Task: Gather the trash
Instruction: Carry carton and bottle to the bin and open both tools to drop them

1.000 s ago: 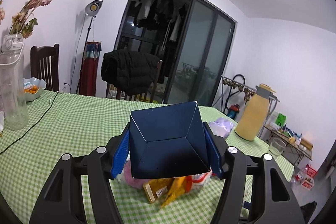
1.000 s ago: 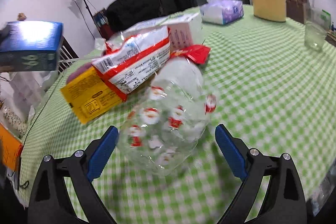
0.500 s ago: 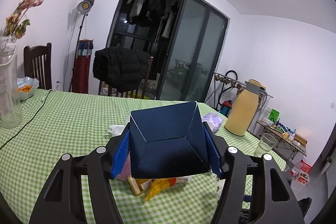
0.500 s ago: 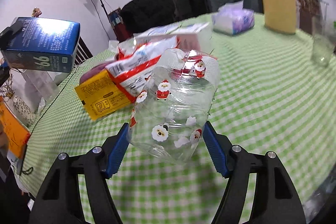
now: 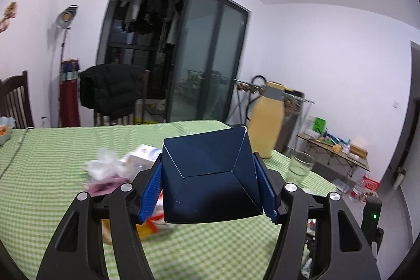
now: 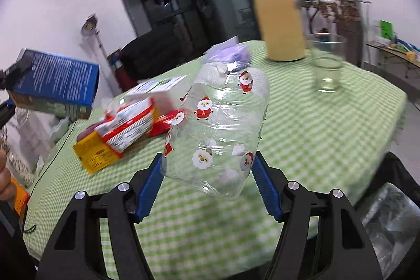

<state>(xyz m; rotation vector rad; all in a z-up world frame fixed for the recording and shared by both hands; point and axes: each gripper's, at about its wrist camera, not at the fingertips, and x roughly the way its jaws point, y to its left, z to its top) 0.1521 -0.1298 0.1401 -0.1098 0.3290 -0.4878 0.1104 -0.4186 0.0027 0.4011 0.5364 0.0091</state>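
My left gripper is shut on a dark blue carton and holds it above the green checked table. The same carton shows at the left of the right wrist view. My right gripper is shut on a clear plastic bottle with Santa stickers, lifted off the table. A pile of trash lies on the table: a red and white wrapper, a yellow packet, a white box and crumpled plastic.
A yellow thermos jug, a drinking glass and a purple tissue pack stand toward the table's far right. A chair with a black jacket stands behind the table. A crinkled bag hangs below the right edge.
My right gripper closed on the Santa bottle and lifted it up and to the right. My left gripper swung right with the carton still held.
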